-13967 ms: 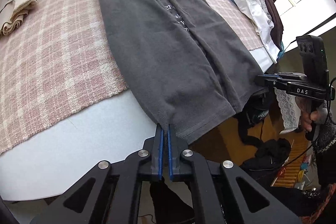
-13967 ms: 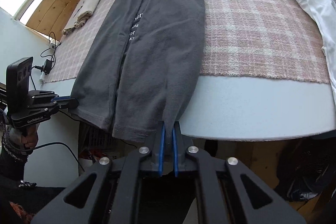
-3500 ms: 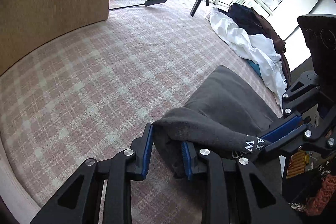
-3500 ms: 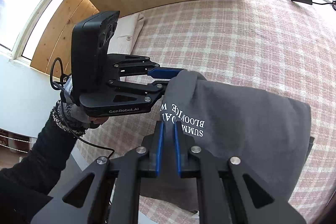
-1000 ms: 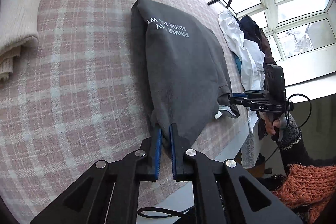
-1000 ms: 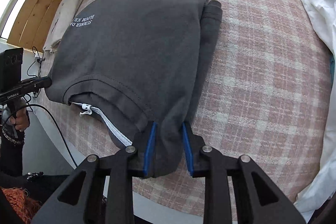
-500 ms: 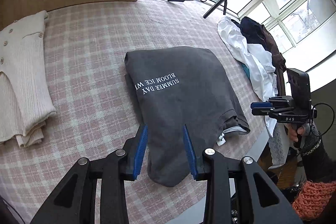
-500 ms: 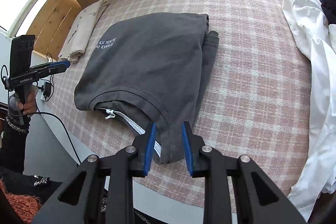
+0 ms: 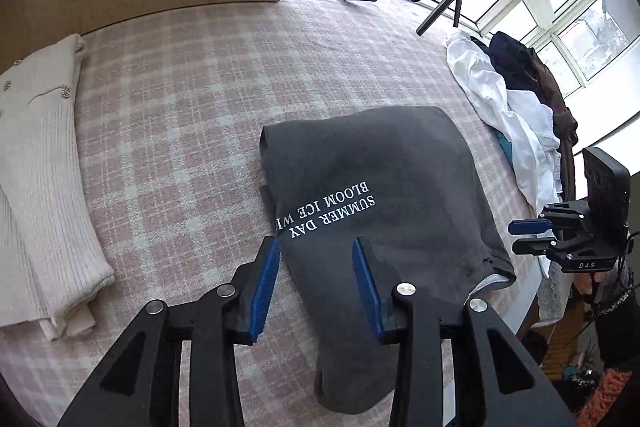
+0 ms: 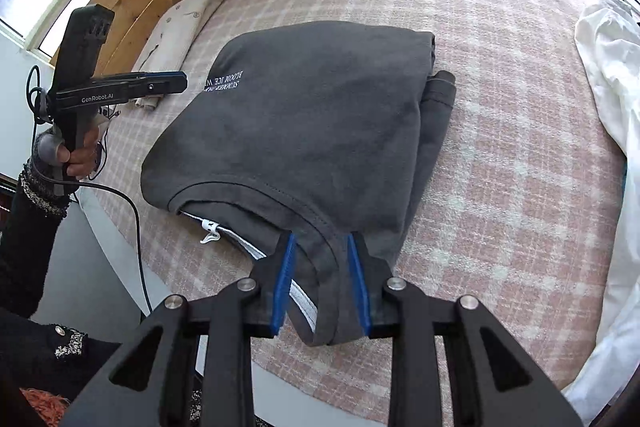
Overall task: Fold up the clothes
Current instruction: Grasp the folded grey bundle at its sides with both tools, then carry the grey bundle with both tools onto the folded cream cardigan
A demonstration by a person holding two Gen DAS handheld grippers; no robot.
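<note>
Pink-and-white checked bed cover (image 9: 168,99) carries the dark grey folded sweatshirt (image 9: 384,163) near its front edge, a cream ribbed knit garment (image 9: 36,163) folded well to its left, a heap of white and dark clothes (image 9: 516,107) to its right; the risk I judge: the left claw (image 9: 316,279) and right claw (image 10: 320,279), both spread and holding nothing, hover over the near hem and could snag and undo the fold; the sweatshirt reads "SUMMER DAY BLOOM ICE WI…", the claws "GenRobot.AI" and "DAS".

Folded shirt (image 9: 384,187) lies on blanket (image 9: 180,99) between sweater (image 9: 36,167) and clothes pile (image 9: 516,107).
</note>
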